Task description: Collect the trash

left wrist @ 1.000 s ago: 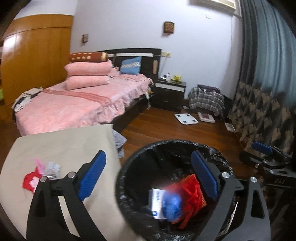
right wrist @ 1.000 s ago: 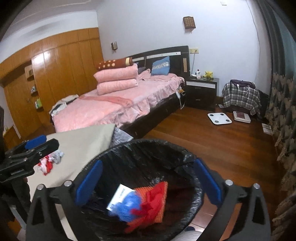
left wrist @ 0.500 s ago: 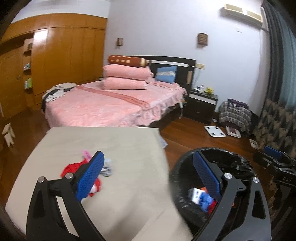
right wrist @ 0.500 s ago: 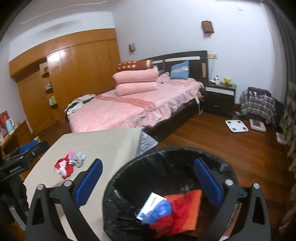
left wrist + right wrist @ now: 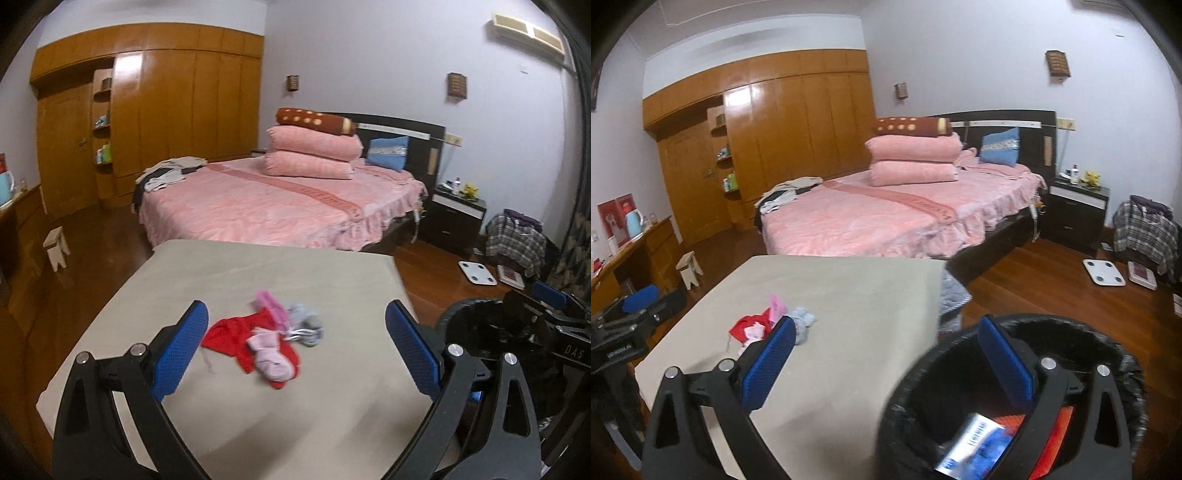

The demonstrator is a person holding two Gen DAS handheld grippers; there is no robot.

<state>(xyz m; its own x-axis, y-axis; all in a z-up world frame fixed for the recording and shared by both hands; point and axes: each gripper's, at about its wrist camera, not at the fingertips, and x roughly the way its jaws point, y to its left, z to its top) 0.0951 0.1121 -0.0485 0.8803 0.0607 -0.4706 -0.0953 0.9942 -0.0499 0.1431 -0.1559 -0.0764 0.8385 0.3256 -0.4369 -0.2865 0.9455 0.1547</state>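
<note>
A small heap of scraps, red (image 5: pixel 236 332), pink (image 5: pixel 271 356) and grey (image 5: pixel 308 323), lies on the beige table (image 5: pixel 258 269). My left gripper (image 5: pixel 295 350) is open above the table, its blue pads either side of the heap. My right gripper (image 5: pixel 886 363) is open too, straddling the table's right edge and the black-lined bin (image 5: pixel 1108 343). Inside the bin lie a white-and-blue packet (image 5: pixel 975 443) and something red-orange (image 5: pixel 1060 421). The heap (image 5: pixel 753 326) sits left of the right gripper's left pad. The bin (image 5: pixel 476 321) stands at the table's right in the left wrist view.
A pink bed (image 5: pixel 266 206) stands behind the table, with a wooden wardrobe (image 5: pixel 166 110) at the back left. A small stool (image 5: pixel 55 247) is on the floor at left. A white scale (image 5: pixel 1102 271) and a plaid bundle (image 5: pixel 1145 229) lie on the wood floor at right.
Both grippers have swung left, away from over the bin and toward the table. The heap of scraps now sits between the left gripper's pads. Both stay open.
</note>
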